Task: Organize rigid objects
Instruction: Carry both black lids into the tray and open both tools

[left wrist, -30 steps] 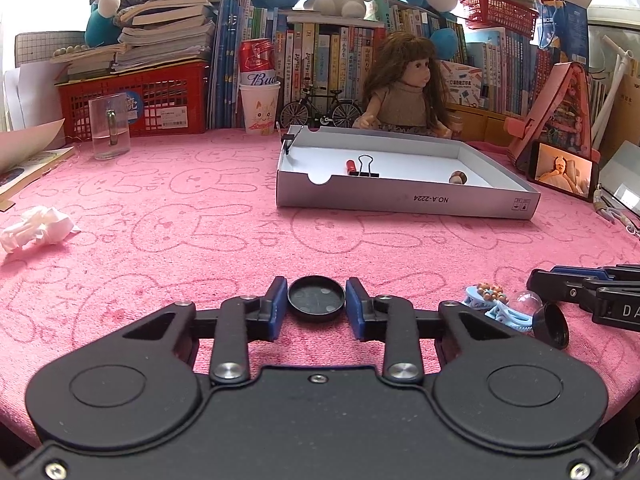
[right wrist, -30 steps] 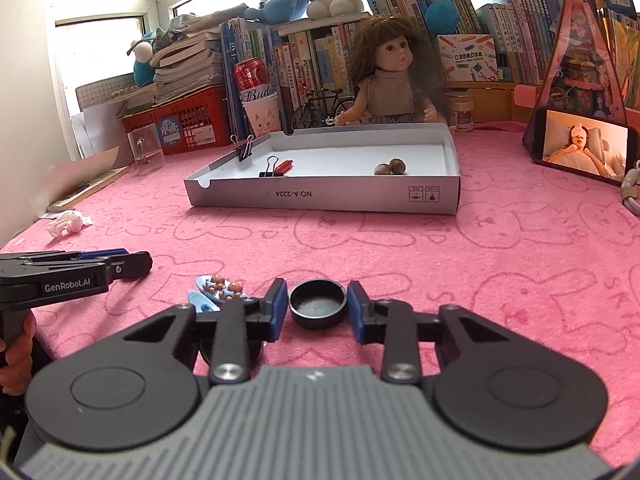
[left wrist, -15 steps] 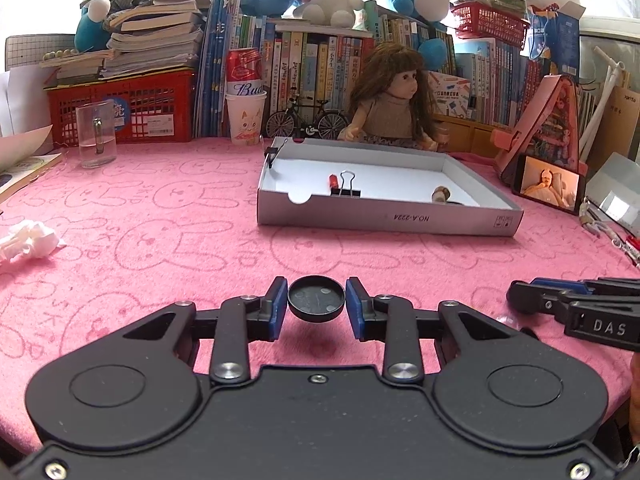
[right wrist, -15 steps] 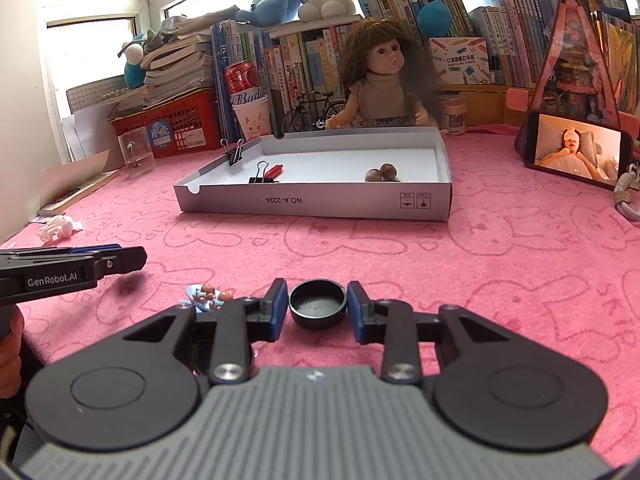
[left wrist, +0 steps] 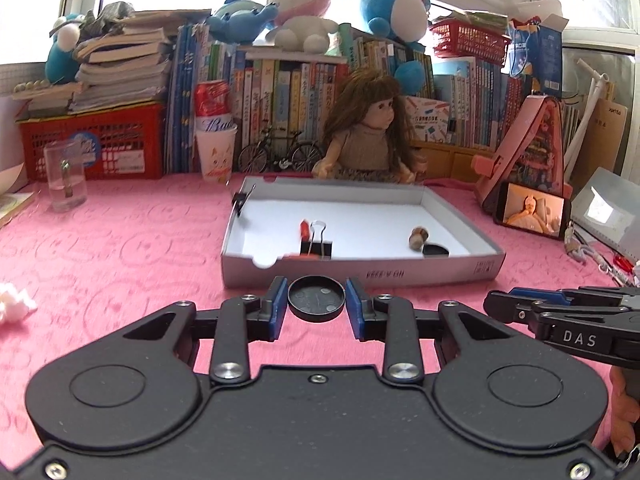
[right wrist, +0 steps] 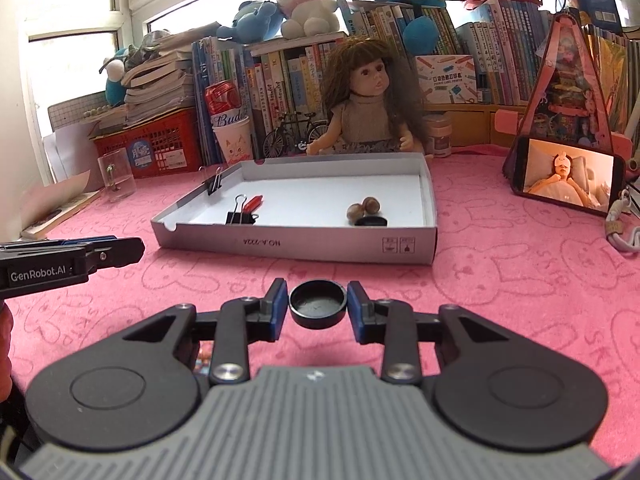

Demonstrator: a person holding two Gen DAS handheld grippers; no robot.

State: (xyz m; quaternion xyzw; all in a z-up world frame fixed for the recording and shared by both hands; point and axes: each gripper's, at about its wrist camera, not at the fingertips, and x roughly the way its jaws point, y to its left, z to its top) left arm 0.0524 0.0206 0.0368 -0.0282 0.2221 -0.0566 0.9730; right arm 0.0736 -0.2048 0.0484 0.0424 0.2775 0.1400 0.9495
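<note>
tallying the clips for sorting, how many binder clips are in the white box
2: one binder clip lies on the box floor beside the red piece, the other is clipped on the left wall of the white box. The near wall may hide more.

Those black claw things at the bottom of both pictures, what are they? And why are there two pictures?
They are grabbing tools that a person holds, one in each hand. Each has a little camera looking along its two fingers, so there is one picture per tool. The left gripper pinches a round black lid. The right gripper pinches another black cap. Ahead, on the pink cloth, sits a shallow white box with a binder clip and small brown nuts inside.
</note>
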